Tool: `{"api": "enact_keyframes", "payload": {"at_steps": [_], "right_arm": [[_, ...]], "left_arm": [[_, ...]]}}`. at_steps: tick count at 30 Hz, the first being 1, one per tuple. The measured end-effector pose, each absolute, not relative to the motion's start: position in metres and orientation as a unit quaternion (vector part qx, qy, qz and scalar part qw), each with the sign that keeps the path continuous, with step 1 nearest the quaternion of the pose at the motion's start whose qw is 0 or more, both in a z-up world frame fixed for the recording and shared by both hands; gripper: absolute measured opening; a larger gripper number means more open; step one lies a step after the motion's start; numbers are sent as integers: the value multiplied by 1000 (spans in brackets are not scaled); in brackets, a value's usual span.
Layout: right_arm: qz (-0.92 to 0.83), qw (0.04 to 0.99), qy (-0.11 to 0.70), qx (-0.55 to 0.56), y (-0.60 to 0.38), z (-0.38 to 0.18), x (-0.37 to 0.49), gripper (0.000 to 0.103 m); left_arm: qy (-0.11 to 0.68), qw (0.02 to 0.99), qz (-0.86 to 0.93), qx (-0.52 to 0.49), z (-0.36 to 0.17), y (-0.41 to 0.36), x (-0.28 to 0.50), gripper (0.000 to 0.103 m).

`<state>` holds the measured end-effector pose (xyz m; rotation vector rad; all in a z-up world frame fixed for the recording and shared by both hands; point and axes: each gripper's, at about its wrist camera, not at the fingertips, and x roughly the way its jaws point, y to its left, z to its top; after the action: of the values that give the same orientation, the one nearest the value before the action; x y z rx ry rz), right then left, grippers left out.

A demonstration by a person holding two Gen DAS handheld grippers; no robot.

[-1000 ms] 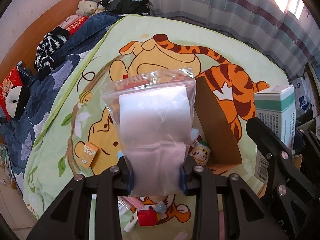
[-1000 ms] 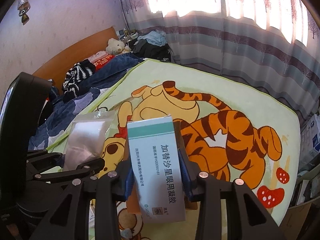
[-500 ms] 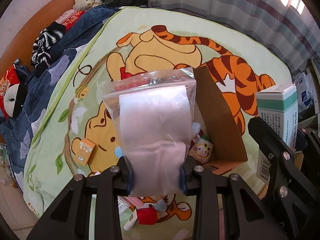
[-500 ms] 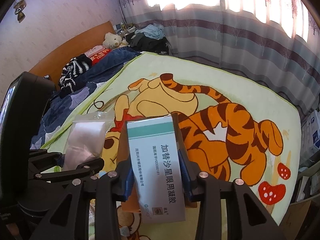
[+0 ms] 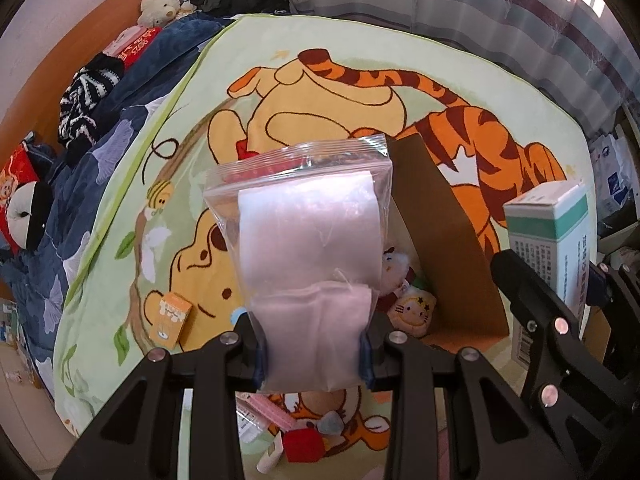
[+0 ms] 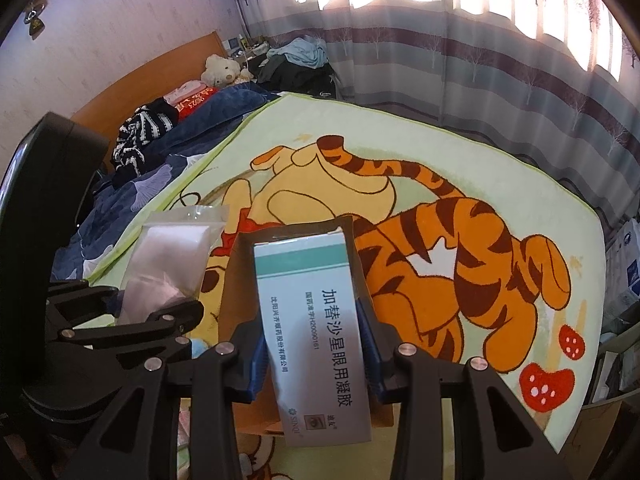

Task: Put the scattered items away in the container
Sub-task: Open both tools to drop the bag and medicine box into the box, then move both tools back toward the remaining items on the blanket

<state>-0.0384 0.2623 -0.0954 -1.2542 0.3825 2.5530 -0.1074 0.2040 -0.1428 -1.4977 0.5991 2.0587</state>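
Left claw (image 5: 312,354) pinches a clear bag (image 5: 308,240); right claw (image 6: 314,354) pinches a white carton (image 6: 316,320); a cardboard box (image 5: 444,240) lies just ahead of both

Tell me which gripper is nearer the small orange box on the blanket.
Left. The left gripper hangs just right of the orange box; the right gripper is far to its right, past the cardboard box.
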Motion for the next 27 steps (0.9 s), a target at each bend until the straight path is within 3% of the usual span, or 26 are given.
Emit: {"api": "enact_keyframes", "payload": {"at_steps": [7,9,15,27], "right_arm": [[873,140,129,-449,269,-115,-48,40],[867,137,138,-459,274,-124,-52,41],[862,132,157,-463,290,-141,-48,62],[870,142,175,-439,295,-122,-26,69]], "left_arm": [[240,288,751,-543,-161,219,-116,41],[233,300,745,-549,-169,222,-122,50],[227,313,731,-562,-185,225,-132,71],[250,304,763,-513,-158,232,-116,79]]}}
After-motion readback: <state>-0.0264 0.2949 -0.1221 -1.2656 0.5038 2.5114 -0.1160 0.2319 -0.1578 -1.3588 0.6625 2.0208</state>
